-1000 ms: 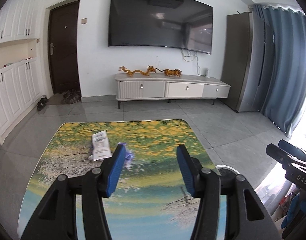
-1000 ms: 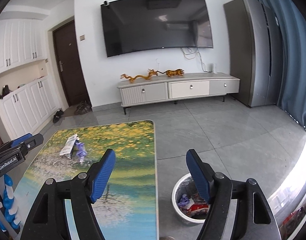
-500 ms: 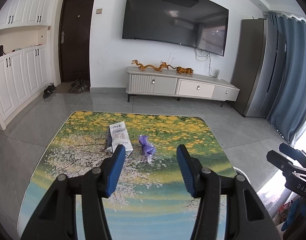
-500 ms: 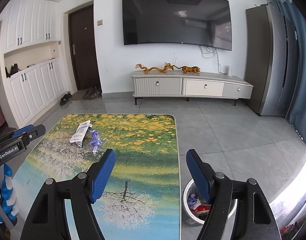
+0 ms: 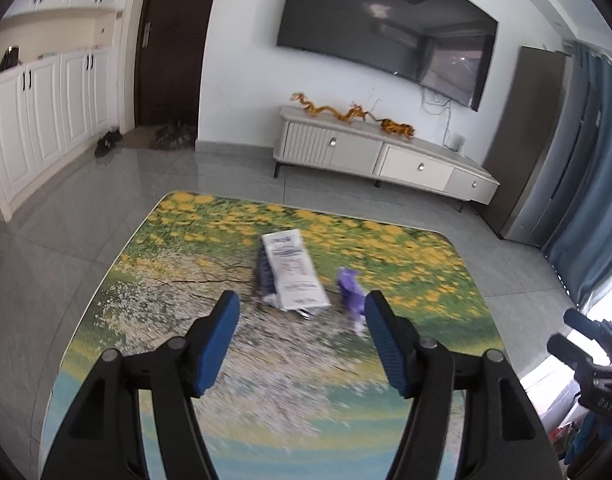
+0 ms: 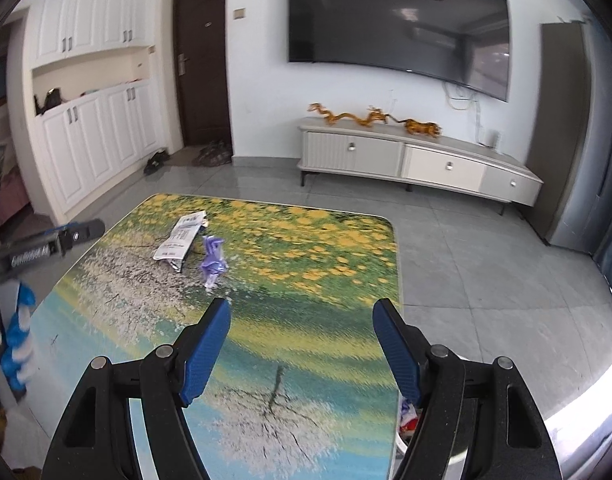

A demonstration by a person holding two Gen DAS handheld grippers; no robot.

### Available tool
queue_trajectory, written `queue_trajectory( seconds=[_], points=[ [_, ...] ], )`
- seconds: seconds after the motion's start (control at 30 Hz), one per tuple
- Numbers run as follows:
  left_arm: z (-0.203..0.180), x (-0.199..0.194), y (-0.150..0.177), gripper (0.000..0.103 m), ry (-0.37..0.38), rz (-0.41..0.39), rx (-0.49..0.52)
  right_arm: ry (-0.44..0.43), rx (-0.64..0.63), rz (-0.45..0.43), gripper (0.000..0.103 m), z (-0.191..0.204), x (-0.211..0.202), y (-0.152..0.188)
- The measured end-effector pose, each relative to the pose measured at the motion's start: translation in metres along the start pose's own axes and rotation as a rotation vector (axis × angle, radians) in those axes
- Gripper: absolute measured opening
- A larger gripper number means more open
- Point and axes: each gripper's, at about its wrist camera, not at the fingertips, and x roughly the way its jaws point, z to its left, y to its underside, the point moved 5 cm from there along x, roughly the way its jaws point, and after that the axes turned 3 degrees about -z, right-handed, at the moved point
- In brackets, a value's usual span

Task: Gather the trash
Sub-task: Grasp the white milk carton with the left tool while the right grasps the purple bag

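A flat white printed wrapper (image 5: 291, 272) and a crumpled purple wrapper (image 5: 352, 290) lie on the table with the flower-and-tree print (image 5: 185, 240). My left gripper (image 5: 301, 316) is open and empty, just short of the white wrapper. In the right wrist view the white wrapper (image 6: 181, 238) and the purple wrapper (image 6: 213, 258) lie at the far left of the table (image 6: 326, 248). My right gripper (image 6: 301, 322) is open and empty over the table's near right part. The trash bin (image 6: 406, 424) shows partly behind the right finger, with trash in it.
A TV cabinet (image 5: 382, 156) stands against the far wall under a large TV (image 5: 386, 28). White cupboards (image 5: 45, 112) line the left side. Blue curtains (image 5: 586, 184) hang at the right. Grey tiled floor surrounds the table.
Both grippers have swung left and moved forward over the table. The wrappers now sit nearer the left gripper. The bin has slid down behind the right finger.
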Motion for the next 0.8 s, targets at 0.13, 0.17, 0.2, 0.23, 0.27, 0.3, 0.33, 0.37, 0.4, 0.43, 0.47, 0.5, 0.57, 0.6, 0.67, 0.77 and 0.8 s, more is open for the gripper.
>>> queue_trajectory(
  seconds=[0.13,0.17,0.2,0.23,0.27,0.3,0.33,0.37,0.4,0.43,0.47,0.5,0.57,0.6,0.67,0.77,0.8],
  points=[
    [0.023,0.032,-0.008,0.064,-0.023,0.07,-0.031,-0.07,-0.021,0.014,0.072,0.012,0.03,-0.007],
    [0.025,0.042,-0.009,0.064,-0.022,0.09,-0.034,-0.086,-0.024,0.019,0.072,0.015,0.038,-0.008],
    [0.027,0.05,-0.01,0.064,-0.018,0.109,-0.038,-0.107,-0.025,0.026,0.072,0.018,0.048,-0.009],
    [0.028,0.059,-0.011,0.064,-0.014,0.13,-0.044,-0.124,-0.024,0.033,0.072,0.021,0.055,-0.011],
    [0.027,0.068,-0.012,0.064,-0.006,0.149,-0.046,-0.142,-0.023,0.041,0.072,0.023,0.064,-0.012],
    [0.025,0.078,-0.013,0.064,0.0,0.168,-0.046,-0.163,-0.025,0.05,0.072,0.027,0.074,-0.013],
    [0.024,0.086,-0.014,0.064,0.003,0.183,-0.047,-0.176,-0.027,0.057,0.072,0.029,0.081,-0.013],
    [0.022,0.094,-0.014,0.064,0.006,0.197,-0.049,-0.19,-0.032,0.068,0.072,0.033,0.091,-0.014],
    [0.018,0.105,-0.016,0.064,0.01,0.216,-0.053,-0.201,-0.038,0.079,0.072,0.037,0.101,-0.014],
    [0.016,0.113,-0.018,0.064,0.013,0.23,-0.056,-0.214,-0.039,0.087,0.072,0.04,0.109,-0.014],
    [0.014,0.124,-0.019,0.064,0.016,0.251,-0.062,-0.229,-0.037,0.096,0.072,0.044,0.117,-0.014],
    [0.012,0.134,-0.021,0.064,0.011,0.27,-0.071,-0.247,-0.035,0.109,0.072,0.048,0.127,-0.014],
    [0.012,0.154,-0.022,0.064,-0.019,0.303,-0.083,-0.261,-0.041,0.126,0.072,0.055,0.141,-0.011],
    [0.011,0.161,-0.022,0.064,-0.032,0.315,-0.082,-0.268,-0.047,0.138,0.072,0.06,0.15,-0.009],
    [0.009,0.176,-0.02,0.064,-0.061,0.343,-0.063,-0.278,-0.052,0.155,0.071,0.064,0.161,-0.005],
    [0.007,0.19,-0.015,0.064,-0.094,0.376,-0.037,-0.293,-0.057,0.181,0.067,0.07,0.178,-0.001],
    [0.007,0.193,-0.013,0.064,-0.1,0.384,-0.03,-0.296,-0.058,0.188,0.065,0.072,0.184,0.0]
  ],
)
